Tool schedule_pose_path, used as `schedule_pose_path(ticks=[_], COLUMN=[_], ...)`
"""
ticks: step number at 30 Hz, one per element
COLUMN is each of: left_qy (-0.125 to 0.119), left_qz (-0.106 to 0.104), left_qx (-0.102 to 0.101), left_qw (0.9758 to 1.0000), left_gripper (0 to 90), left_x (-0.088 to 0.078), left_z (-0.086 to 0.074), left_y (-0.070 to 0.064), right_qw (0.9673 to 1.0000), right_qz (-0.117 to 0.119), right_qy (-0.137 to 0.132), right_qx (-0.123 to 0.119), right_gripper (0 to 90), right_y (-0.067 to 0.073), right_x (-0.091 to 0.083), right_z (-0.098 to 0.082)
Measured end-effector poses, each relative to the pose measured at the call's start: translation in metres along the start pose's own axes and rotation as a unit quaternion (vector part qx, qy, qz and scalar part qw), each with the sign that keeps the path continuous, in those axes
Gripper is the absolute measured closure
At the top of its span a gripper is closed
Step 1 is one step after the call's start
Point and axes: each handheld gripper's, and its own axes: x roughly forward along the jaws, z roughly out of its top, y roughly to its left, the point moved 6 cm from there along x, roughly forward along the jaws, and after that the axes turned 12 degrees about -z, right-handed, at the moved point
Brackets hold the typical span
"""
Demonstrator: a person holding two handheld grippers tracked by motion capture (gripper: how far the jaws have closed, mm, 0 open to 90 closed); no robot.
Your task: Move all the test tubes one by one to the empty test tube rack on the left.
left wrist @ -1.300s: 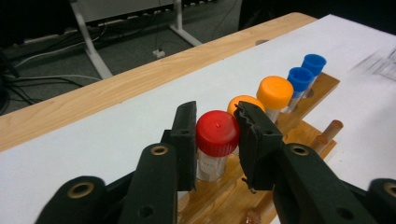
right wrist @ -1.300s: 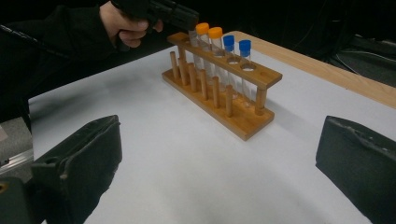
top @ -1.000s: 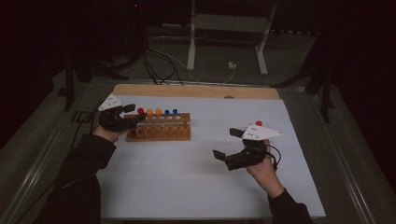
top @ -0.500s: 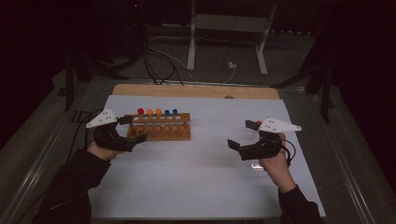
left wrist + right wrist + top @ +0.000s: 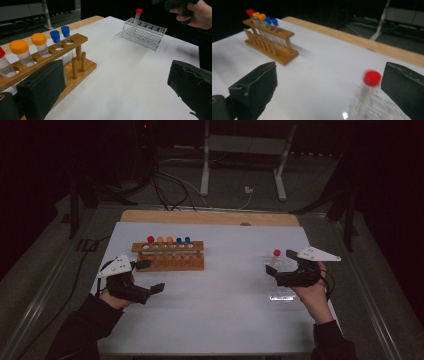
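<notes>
A wooden rack holds tubes with red, orange and blue caps. My left gripper hovers just in front of the rack's left end. Its jaws have just been opening and stand open, wide apart, with nothing between them. A clear plastic rack at the right carries one red-capped tube. My right gripper is open over that clear rack. The red-capped tube stands ahead of its right jaw, and no pad touches it. The wooden rack lies far off to its left.
A white sheet covers the table, with a bare wooden strip along the far edge. A metal stand and cables lie on the dark floor beyond. The person's other hand shows in the left gripper view.
My left hand has drawn back from the wooden rack's left end toward the near edge, and its jaws have opened. My right hand has shifted to the right, over the clear rack.
</notes>
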Motion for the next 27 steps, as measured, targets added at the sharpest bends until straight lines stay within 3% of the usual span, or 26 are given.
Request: schedule_pose_path(ticks=[2,5,9,12,18,27], left_qy=[0.001,0.004,0.005,0.005,0.008,0.009], left_qz=[0.002,-0.001,0.0,0.0,0.0,0.0], left_qx=[0.001,0.0,0.0,-0.001,-0.002,-0.005], left_qw=[1.0,1.0,1.0,1.0,1.0,0.9999], left_gripper=[2.1,2.1,2.1,2.1,2.1,2.1], left_x=[0.001,0.001,0.001,0.001,0.003,0.002], left_z=[-0.001,-0.002,-0.004,-0.005,-0.006,-0.007], left_y=[-0.001,-0.002,-0.001,-0.001,-0.001,0.0], right_qw=[0.9998,0.9989,0.9964,0.9949,0.9932,0.991], right_qz=[-0.01,-0.025,-0.045,-0.054,-0.058,-0.056], right_qy=[0.014,0.038,0.07,0.084,0.1,0.122], right_qx=[0.006,0.011,0.014,0.012,0.008,0.004], right_gripper=[0.4,13.0,16.6,27.6,47.1,65.0], right_y=[-0.008,-0.021,-0.032,-0.037,-0.042,-0.038], right_x=[0.004,0.012,0.024,0.03,0.039,0.052], right_z=[-0.007,-0.02,-0.033,-0.036,-0.036,-0.035])
